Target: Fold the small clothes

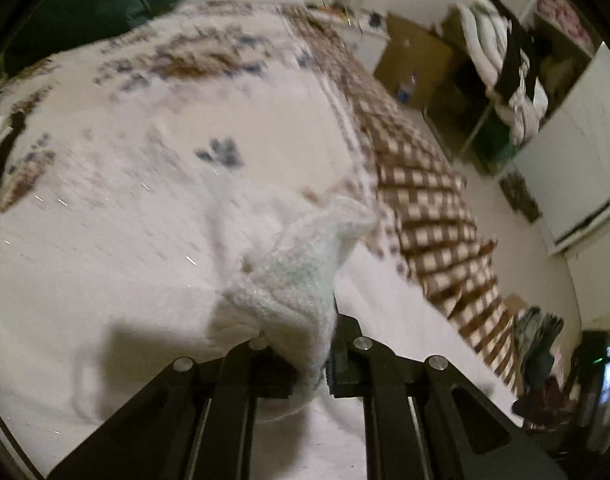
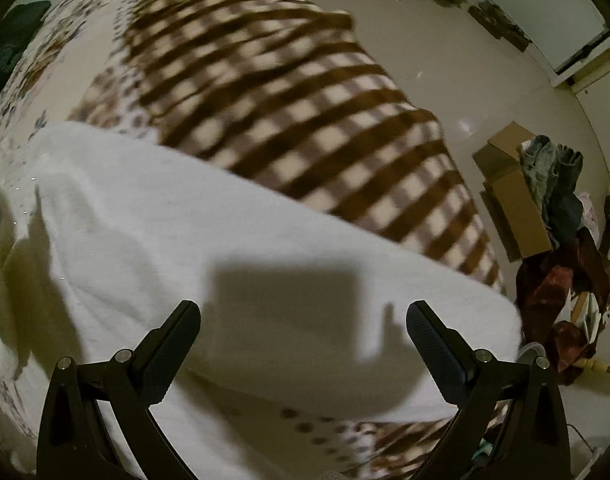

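The left tool (image 1: 329,344) is clamped on a bunched-up fold of a white fuzzy garment (image 1: 293,280), which rises from between its fingers and drapes forward toward the bed. The right tool (image 2: 303,344) has its fingers (image 2: 173,352) spread wide apart, holding nothing, hovering just above a flat white cloth (image 2: 233,224) spread on the bed; its shadow falls on that cloth.

The bed (image 1: 125,160) is covered with a pale sheet printed with small brown and blue flowers, and a brown-and-cream checked blanket (image 2: 289,92) lies across its far side, hanging toward the floor. A dark green bundle (image 1: 93,4) sits at the head of the bed. Beyond the blanket there is a pale floor (image 2: 485,80), a cardboard box (image 2: 513,204) with jeans and other clothes heaped by it, and an open shelf unit (image 1: 517,80) stuffed with white and dark laundry. The frames are motion-blurred, and no writing or label is legible.
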`<state>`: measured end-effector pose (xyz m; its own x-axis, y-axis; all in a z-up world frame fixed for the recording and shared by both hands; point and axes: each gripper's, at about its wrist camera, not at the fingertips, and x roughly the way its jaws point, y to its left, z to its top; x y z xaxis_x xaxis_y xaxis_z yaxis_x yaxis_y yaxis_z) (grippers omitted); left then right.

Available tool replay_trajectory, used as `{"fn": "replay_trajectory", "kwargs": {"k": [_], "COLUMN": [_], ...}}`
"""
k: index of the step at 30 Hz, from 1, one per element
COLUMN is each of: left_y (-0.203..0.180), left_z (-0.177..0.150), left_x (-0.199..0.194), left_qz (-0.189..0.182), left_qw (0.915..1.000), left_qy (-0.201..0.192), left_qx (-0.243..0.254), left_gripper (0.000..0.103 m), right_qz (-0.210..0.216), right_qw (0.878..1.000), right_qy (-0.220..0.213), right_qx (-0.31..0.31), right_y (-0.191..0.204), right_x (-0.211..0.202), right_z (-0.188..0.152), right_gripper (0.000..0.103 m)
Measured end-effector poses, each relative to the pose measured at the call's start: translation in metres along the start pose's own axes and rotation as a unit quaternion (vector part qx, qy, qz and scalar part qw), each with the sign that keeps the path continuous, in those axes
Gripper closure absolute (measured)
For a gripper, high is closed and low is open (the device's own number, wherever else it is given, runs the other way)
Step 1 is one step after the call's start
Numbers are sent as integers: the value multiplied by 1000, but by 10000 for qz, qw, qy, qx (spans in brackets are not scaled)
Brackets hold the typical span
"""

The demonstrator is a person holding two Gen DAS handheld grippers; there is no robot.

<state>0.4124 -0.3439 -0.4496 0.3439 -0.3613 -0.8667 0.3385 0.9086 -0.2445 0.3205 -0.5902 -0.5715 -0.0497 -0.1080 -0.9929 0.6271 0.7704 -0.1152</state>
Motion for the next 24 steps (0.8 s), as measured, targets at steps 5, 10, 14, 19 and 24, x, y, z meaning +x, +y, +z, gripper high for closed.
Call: {"fn": "replay_trajectory", "kwargs": {"k": [5,10,14,19,24], "left_y": [2,15,39,70,91], "left_z": [-10,-6,-7,-27,-40], "left_x": [24,-2,-28,-23,-1], "left_qz": [194,64,301,730,986], "left_qw": [9982,9992,9984,9943,9887], "left_qy": [565,349,268,592,900], "left_qx": [-82,-169,-395,-502,-689], "left_gripper": [48,14,13,13,13], "right_qz": [215,822,1581,2526,3087], "right_qw": [9996,9945,9761,9157,8299], "right_qy": [31,-42,-10,171,-140], "right_qx": [198,643,1494,3121,4645], "right_y": [-32,-83,-128,-170,-234], "right_x": [-3,-6,-12,-4,41], "right_z": [-9,-25,-57,-134,-195], "right_gripper": [0,0,0,0,0]}}
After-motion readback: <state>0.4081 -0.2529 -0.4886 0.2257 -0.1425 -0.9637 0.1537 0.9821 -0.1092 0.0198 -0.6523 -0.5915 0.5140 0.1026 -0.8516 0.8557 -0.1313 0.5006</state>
